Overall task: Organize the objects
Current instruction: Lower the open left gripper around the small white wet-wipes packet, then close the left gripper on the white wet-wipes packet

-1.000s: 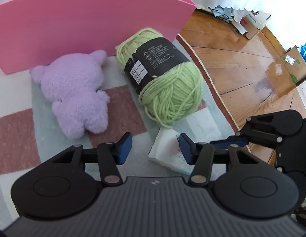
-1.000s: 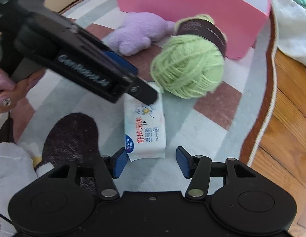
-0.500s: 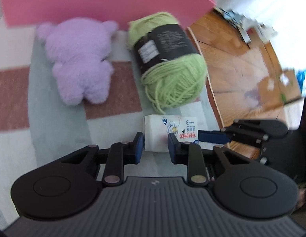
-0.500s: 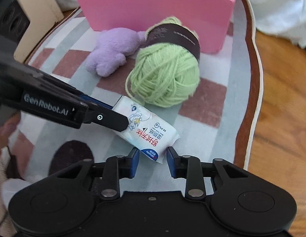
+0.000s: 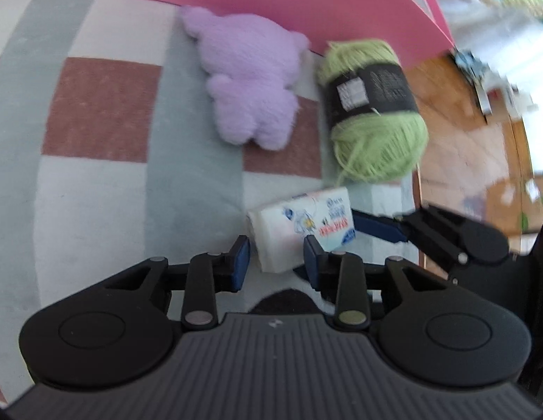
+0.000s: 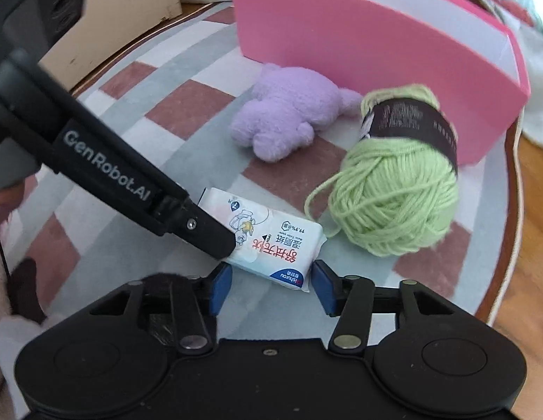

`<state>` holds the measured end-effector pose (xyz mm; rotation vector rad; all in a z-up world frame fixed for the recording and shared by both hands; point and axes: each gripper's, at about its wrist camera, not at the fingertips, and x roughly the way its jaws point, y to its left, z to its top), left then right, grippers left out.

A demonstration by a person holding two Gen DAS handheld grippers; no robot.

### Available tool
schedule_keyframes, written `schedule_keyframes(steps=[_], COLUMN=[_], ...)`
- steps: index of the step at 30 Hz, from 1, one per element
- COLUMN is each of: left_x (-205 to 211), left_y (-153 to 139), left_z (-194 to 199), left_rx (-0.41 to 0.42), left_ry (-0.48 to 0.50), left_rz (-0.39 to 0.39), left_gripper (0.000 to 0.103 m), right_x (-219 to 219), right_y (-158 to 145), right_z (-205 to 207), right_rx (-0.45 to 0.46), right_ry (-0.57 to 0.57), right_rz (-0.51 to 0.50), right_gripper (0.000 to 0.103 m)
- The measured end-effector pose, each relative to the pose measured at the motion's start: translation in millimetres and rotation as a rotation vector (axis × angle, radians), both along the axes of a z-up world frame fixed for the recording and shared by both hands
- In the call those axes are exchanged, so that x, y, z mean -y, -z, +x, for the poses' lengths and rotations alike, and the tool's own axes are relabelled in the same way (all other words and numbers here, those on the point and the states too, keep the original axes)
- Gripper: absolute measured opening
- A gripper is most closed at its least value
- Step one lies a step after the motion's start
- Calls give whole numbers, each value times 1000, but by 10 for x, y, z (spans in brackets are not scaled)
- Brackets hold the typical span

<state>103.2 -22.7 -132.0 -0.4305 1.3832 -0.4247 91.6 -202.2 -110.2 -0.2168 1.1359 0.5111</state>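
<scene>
1 pack of wet wipes (image 6: 271, 241) lies on the rug (image 6: 187, 154), a flat, soft plastic rectangle, white with red Chinese lettering, a blue corner mark and a small cartoon figure. It sits just in front of the yarn, its near corner reaching between both sets of blue pads.

2 grippers meet at it. The left gripper (image 5: 276, 262) has its jaws easing apart; the pack's end sits between them, the right pad touching or nearly touching it and the left pad showing a narrow gap, so nothing is pinched. The right gripper (image 6: 271, 288) is also opening, its jaws spread wider than the pack's corner, with a clear gap on each side.

1 skein of light green yarn (image 6: 397, 189), round and loosely wound, carries 1 black paper band with small print; a loose strand curls toward the pack. 1 lilac plush toy (image 6: 285, 115), fuzzy and rounded, lies face down beside the yarn. Behind both stands 1 pink box (image 6: 376, 49) with smooth, stiff walls and a white inside, open at the top.

The rug is short-piled, checked in grey-green, white and dusty red, with a brown and cream border. Past it lies glossy wooden floor (image 5: 457, 133). 1 cardboard box (image 6: 124, 10) stands behind the rug in the right wrist view.
</scene>
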Motion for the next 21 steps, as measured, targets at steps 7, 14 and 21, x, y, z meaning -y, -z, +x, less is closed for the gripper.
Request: schedule_keyframes(steps=[7,14,21], left_x=[-55,-63,-83], left_y=[-4,34,49], left_z=[22,40,70], left_rx=[33,1,6], left_ry=[-52,-92,-88], left_rz=[4,-35,-58], left_gripper=[32,30,30], right_x=[47,8,-70], right_y=[24,35,27], right_z=[-11,-7,7], right_rx=[-13,-14,-47], right_ry=[58,66,84], right_rz=[39,48,125], right_gripper=[76,80,88])
